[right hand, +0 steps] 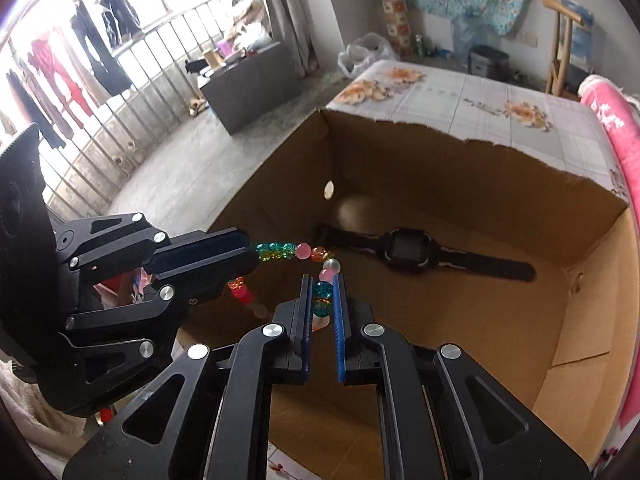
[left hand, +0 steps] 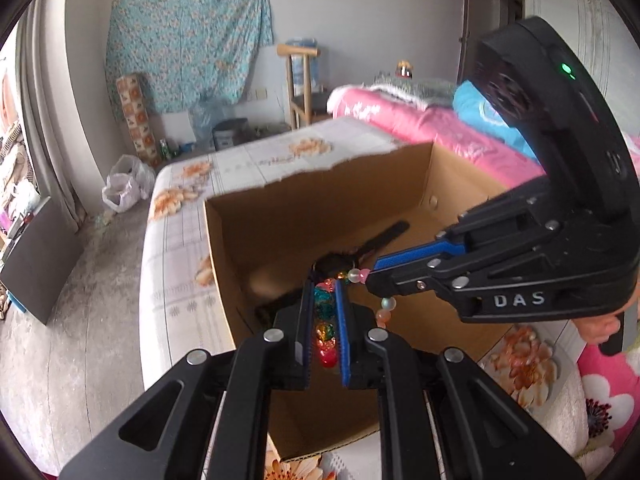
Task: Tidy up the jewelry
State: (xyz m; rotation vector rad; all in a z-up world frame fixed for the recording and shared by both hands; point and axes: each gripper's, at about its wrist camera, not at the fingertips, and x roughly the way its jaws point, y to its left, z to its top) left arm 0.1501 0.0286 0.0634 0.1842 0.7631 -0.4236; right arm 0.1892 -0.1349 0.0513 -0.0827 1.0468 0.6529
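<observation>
black left gripper (left hand: 323, 320) with blue-lined jaws is clamped on a string of multicoloured glass beads (left hand: 325, 320); the black right gripper (right hand: 322, 304) pinches the same bead bracelet further along. the strand hangs in the air between them, above the open brown cardboard box (right hand: 520, 184) where a black digital wristwatch (right hand: 404, 250) lies on the floor. risk: pulling the grippers apart could snap the cord. releasing one side early lets the strand swing and possibly fall outside the box wall.
</observation>
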